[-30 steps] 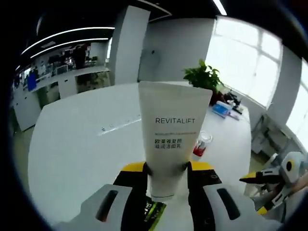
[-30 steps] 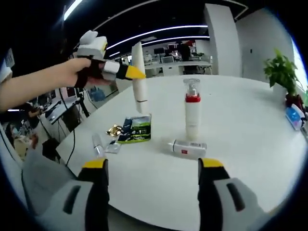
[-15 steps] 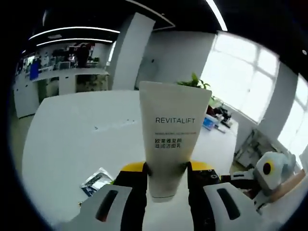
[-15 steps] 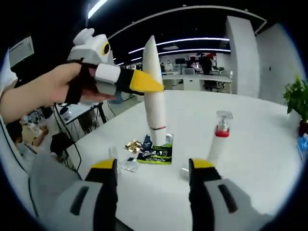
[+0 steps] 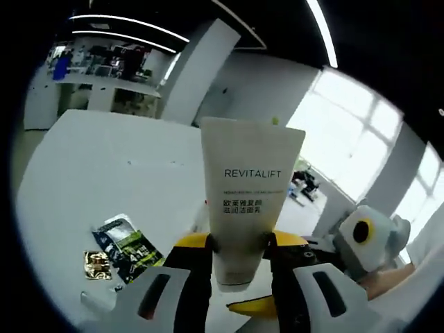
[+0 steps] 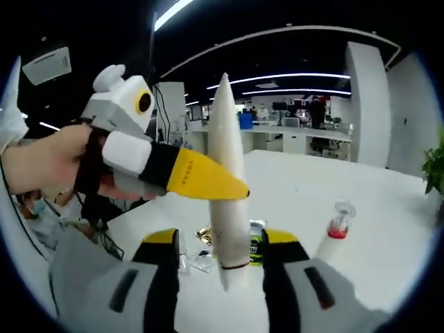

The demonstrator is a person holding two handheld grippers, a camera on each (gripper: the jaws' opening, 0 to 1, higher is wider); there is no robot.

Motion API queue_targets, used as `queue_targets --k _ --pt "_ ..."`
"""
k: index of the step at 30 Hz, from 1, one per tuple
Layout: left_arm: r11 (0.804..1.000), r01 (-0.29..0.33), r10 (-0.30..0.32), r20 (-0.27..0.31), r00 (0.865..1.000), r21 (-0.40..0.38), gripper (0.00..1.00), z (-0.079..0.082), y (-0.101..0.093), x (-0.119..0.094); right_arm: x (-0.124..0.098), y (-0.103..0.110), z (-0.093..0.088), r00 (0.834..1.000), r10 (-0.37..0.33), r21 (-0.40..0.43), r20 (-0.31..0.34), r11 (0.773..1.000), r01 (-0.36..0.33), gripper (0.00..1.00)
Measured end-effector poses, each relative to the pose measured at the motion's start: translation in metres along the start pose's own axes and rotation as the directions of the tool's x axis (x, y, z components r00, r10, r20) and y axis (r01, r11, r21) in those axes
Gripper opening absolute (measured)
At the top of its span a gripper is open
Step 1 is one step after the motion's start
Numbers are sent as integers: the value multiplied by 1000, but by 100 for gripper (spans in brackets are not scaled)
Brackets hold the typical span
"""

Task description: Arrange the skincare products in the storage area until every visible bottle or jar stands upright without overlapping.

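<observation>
1. Beneath everything, the white round table (image 5: 83, 166) spreads across both views, with a bare stretch near its far edge.
2. In the left gripper view, the white Revitalift tube (image 5: 251, 201) stands cap-down, clamped low on its body between the jaws of the left gripper (image 5: 239, 243); in the right gripper view the same tube (image 6: 227, 180) shows edge-on, its flat crimped end pointing up.
3. The right gripper (image 6: 218, 243) has its jaws set apart on either side of the tube's lower end; whether they touch it cannot be told.
4. A hand (image 6: 48, 163) holds the left gripper, which enters from the left in the right gripper view.
5. A red-collared pump bottle (image 6: 333, 232) stands upright on the table to the right.
6. A dark green sachet (image 5: 125, 243) lies flat on the table.
7. A small gold packet (image 5: 97, 263) lies just beside the sachet.
</observation>
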State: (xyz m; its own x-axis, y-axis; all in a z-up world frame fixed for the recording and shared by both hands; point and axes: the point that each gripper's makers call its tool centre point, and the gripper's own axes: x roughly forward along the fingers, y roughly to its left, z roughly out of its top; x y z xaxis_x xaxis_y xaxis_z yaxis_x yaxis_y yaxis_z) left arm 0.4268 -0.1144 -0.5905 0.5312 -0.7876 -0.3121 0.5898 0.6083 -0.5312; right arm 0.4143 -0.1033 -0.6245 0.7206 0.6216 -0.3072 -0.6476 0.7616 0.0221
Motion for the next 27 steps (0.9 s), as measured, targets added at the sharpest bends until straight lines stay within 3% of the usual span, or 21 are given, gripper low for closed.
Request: queue_targets --k 4,6,11,13,15,17,21,27 --pt "1000 18 -18 0 1000 -19 29 -4 -13 -1 -8 -3 2 1000 -7 -21 2 1000 8 36" --pt "1000 17 -17 -12 1000 5 29 -7 -16 -2 -13 -3 2 1000 -2 -33 1 999 2 23" --pt "996 57 -58 8 998 62 30 -7 -30 -8 -24 1 5 998 40 -12 46 999 -40 21" --pt "990 101 -102 0 995 99 30 -8 -38 -13 -29 7 6 994 96 29 51 995 -98 21" --pt "986 133 -136 24 990 100 29 -5 -44 -17 -35 10 13 984 144 127 109 979 -157 20" --pt "982 169 -173 44 984 90 27 -1 -51 -24 -42 16 20 966 203 220 163 946 -236 20" --pt "966 225 -232 44 972 130 25 0 -62 -35 -52 27 27 935 301 195 189 921 -336 20" --pt "921 326 -337 19 941 212 24 3 -86 -51 -68 60 31 839 520 107 160 836 -539 20"
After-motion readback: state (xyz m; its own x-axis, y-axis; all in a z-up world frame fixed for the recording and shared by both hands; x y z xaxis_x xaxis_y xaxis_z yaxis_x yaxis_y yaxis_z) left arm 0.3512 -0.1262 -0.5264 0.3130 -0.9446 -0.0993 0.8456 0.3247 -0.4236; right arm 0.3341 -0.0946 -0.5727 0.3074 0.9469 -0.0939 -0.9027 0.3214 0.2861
